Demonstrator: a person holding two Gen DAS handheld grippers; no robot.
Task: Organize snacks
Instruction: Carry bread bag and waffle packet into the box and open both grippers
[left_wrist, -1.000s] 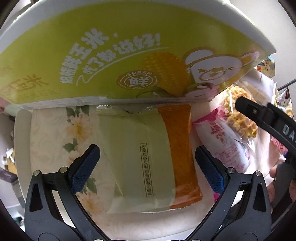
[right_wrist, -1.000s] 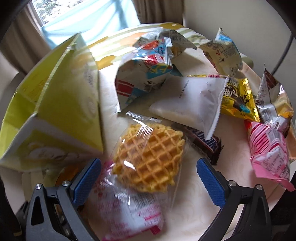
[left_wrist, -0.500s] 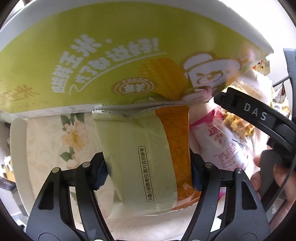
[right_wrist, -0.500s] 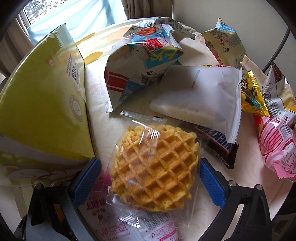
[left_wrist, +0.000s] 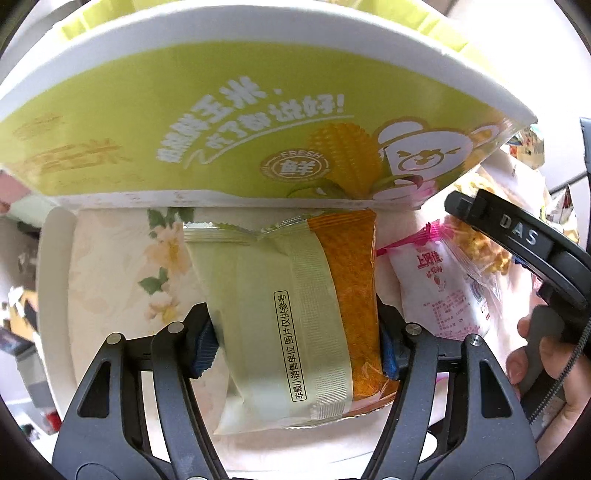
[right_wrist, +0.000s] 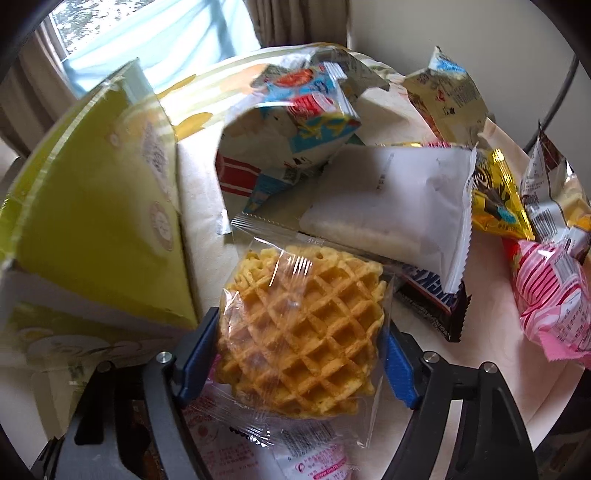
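Note:
My left gripper (left_wrist: 295, 343) is shut on a pale green and orange snack packet (left_wrist: 288, 314) lying in front of the yellow-green cardboard box (left_wrist: 221, 122). My right gripper (right_wrist: 299, 350) is shut on a clear-wrapped waffle (right_wrist: 303, 328), which lies over a pink and white packet (right_wrist: 306, 458). The same box stands at the left in the right wrist view (right_wrist: 92, 229). The right gripper's arm (left_wrist: 517, 240) shows at the right of the left wrist view, over the pink and white packet (left_wrist: 439, 284).
Several snack packs lie on the floral table (right_wrist: 199, 192): a blue and red bag (right_wrist: 288, 133), a white packet (right_wrist: 391, 206), a Snickers bar (right_wrist: 432, 302), a yellow packet (right_wrist: 495, 199), a pink striped packet (right_wrist: 550, 299). A wall is behind.
Both grippers went from open to shut: the left closed on the green and orange packet, the right moved in and closed on the waffle.

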